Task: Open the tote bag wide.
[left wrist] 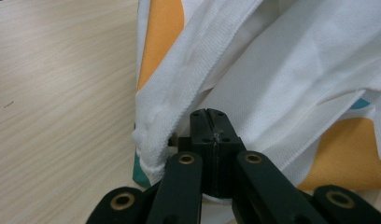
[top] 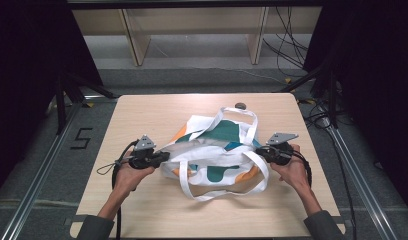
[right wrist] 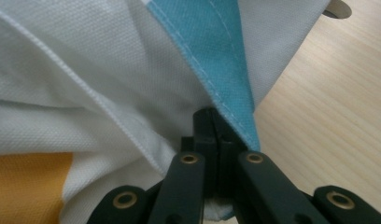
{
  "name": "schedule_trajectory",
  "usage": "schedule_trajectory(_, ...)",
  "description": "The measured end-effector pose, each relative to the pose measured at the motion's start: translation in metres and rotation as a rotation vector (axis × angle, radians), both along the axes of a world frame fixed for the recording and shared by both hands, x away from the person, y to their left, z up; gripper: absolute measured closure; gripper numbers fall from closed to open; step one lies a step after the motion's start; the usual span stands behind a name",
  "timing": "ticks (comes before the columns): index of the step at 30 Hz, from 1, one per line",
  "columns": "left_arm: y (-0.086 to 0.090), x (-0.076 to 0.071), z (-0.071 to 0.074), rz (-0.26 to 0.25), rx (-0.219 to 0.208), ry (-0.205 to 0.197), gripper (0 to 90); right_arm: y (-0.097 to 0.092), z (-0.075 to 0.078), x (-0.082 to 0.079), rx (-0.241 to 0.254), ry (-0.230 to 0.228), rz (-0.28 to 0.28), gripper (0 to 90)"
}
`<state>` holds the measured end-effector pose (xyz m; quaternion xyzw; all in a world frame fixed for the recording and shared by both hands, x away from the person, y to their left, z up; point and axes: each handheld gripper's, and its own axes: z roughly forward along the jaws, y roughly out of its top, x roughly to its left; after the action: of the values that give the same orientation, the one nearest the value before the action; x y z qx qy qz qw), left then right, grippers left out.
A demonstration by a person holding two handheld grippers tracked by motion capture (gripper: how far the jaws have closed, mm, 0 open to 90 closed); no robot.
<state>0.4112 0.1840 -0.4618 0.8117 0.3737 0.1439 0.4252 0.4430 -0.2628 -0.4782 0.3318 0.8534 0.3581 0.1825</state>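
Broadly, the room is dark at both sides, with black drapes, a grey floor (top: pixel 37 150) crossed by metal rails, loose cables at the far right, and a pale wooden shelf frame (top: pixel 192 30) standing beyond the table. Nearer, the table (top: pixel 142 107) is a rounded-corner slab of light wood-grain laminate, smooth and matte, its fine streaks plain in both gripper views. A small dark round disc (top: pixel 240 105) sits near its far edge.

At the table's middle lies the tote bag (top: pixel 212 155), crumpled and slack: coarse white woven cloth printed with teal, orange and light-blue patches, its long white strap handles looping toward the near and far edges. Stitched hems and a ribbed weave show close up.

The left gripper (top: pixel 164 156) is clamped on the bag's left edge, its black jaws pressed together with white fabric bunched between them. The right gripper (top: pixel 259 151) pinches the opposite edge, jaws closed on a light-blue seamed fold. Each carries a grey three-cornered plate on top.
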Motion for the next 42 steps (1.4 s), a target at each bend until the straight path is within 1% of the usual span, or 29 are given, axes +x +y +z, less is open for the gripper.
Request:
schedule_trajectory(2,-0.002,0.0,0.002,0.005,0.007,0.006,89.7,0.002,0.003,-0.001,-0.016,0.002,0.0,90.0)
schedule_trajectory(3,-0.002,0.0,0.002,0.005,0.007,0.006,89.6,0.002,0.006,-0.002,-0.011,0.025,-0.021,90.0)
schedule_trajectory(4,-0.001,0.001,0.005,-0.011,0.018,0.009,89.5,0.001,0.009,-0.001,-0.004,0.001,-0.01,90.0)
schedule_trajectory(5,-0.001,0.0,0.006,-0.002,-0.005,0.011,88.6,0.0,0.014,-0.001,-0.001,-0.018,-0.008,90.0)
schedule_trajectory(7,0.0,0.0,0.013,-0.008,-0.016,0.005,87.2,-0.001,0.02,-0.002,0.01,-0.03,-0.006,90.0)
schedule_trajectory(8,-0.003,0.0,0.022,-0.011,-0.048,-0.018,86.9,-0.001,0.036,-0.006,0.052,-0.072,-0.002,90.0)
schedule_trajectory(9,-0.003,0.0,0.022,-0.011,-0.048,-0.018,86.9,-0.001,0.045,-0.007,0.077,-0.106,0.012,90.0)
schedule_trajectory(10,-0.009,0.001,0.035,-0.027,-0.061,-0.041,86.6,0.001,0.055,-0.009,0.107,-0.126,0.013,90.0)
schedule_trajectory(11,-0.009,0.001,0.035,-0.027,-0.061,-0.041,86.7,0.004,0.063,-0.01,0.122,-0.143,0.029,90.0)
schedule_trajectory(12,-0.019,0.004,0.046,-0.043,-0.059,-0.061,86.6,0.008,0.071,-0.012,0.137,-0.157,0.046,90.0)
schedule_trajectory(14,-0.03,0.012,0.054,-0.055,-0.053,-0.068,86.7,0.022,0.084,-0.016,0.164,-0.167,0.076,90.0)
schedule_trajectory(15,-0.034,0.016,0.057,-0.073,-0.027,-0.064,87.1,0.03,0.088,-0.016,0.161,-0.174,0.101,90.0)
schedule_trajectory(16,-0.041,0.021,0.059,-0.069,-0.032,-0.063,87.1,0.039,0.09,-0.018,0.167,-0.17,0.127,90.0)
schedule_trajectory(17,-0.045,0.026,0.06,-0.098,-0.007,-0.053,87.2,0.05,0.09,-0.02,0.163,-0.157,0.143,90.0)
schedule_trajectory(18,-0.051,0.03,0.06,-0.096,-0.012,-0.039,87.2,0.058,0.09,-0.02,0.132,-0.141,0.185,90.0)
schedule_trajectory(19,-0.051,0.03,0.06,-0.096,-0.012,-0.039,87.1,0.058,0.09,-0.02,0.132,-0.141,0.185,90.0)
schedule_trajectory(20,-0.06,0.039,0.059,-0.099,0.01,-0.016,87.0,0.074,0.085,-0.02,0.113,-0.127,0.218,90.0)
schedule_trajectory(21,-0.06,0.039,0.059,-0.099,0.01,-0.016,87.0,0.074,0.085,-0.02,0.113,-0.127,0.218,90.0)
schedule_trajectory(22,-0.067,0.049,0.057,-0.1,0.027,0.0,86.9,0.084,0.08,-0.021,0.075,-0.097,0.223,90.0)
schedule_trajectory(26,-0.075,0.073,0.053,-0.074,0.043,0.043,87.3,0.094,0.07,-0.024,0.016,-0.045,0.308,90.0)
schedule_trajectory(27,-0.075,0.073,0.053,-0.074,0.043,0.043,87.3,0.094,0.07,-0.024,0.016,-0.045,0.308,90.0)
schedule_trajectory(28,-0.074,0.087,0.05,-0.043,0.059,0.07,87.5,0.095,0.065,-0.032,-0.01,0.001,0.31,90.0)
schedule_trajectory(30,-0.074,0.092,0.048,-0.023,0.059,0.085,87.5,0.096,0.061,-0.035,-0.002,0.0,0.322,90.0)
schedule_trajectory(31,-0.071,0.101,0.044,0.001,0.049,0.113,87.4,0.093,0.058,-0.042,-0.006,0.031,0.345,90.0)
schedule_trajectory(34,-0.068,0.111,0.04,0.031,0.052,0.128,87.7,0.092,0.051,-0.051,-0.008,0.065,0.373,90.0)
schedule_trajectory(36,-0.067,0.115,0.038,0.052,0.072,0.131,89.3,0.092,0.045,-0.057,-0.019,0.084,0.369,90.0)
schedule_trajectory(37,-0.065,0.117,0.037,0.061,0.069,0.139,89.3,0.093,0.042,-0.056,-0.03,0.054,0.403,90.0)
schedule_trajectory(38,-0.063,0.119,0.036,0.062,0.065,0.146,89.3,0.093,0.04,-0.06,-0.026,0.086,0.39,90.0)
schedule_trajectory(42,-0.055,0.127,0.03,0.088,0.046,0.176,89.6,0.093,0.033,-0.068,-0.038,0.103,0.387,90.0)
